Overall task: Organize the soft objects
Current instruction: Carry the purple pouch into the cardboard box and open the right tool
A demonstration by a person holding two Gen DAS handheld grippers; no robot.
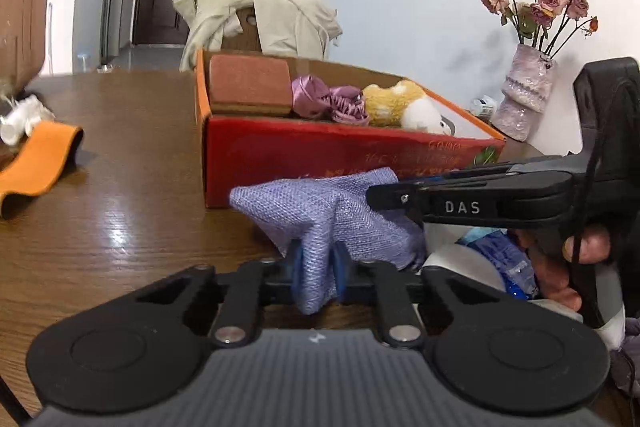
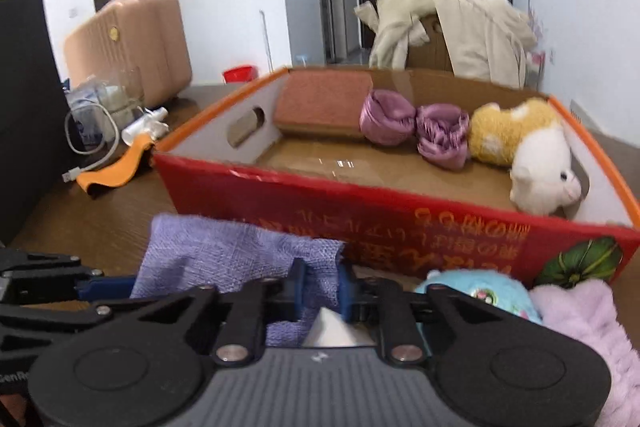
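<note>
A lilac woven cloth lies bunched on the wooden table in front of the red cardboard box. My left gripper is shut on the cloth's near fold, blue pads pressing both sides. From the right, my right gripper bites the cloth's other end. In the right wrist view the same cloth is pinched between the right gripper, and the left gripper shows at the left edge. Inside the box sit a terracotta cushion, a mauve satin bundle and a yellow-and-white plush.
A light blue plush and a pink fluffy item lie near the box's front right. An orange cloth and a white cable lie to the left. A vase of dried roses stands by the wall. A coat-draped chair is behind the box.
</note>
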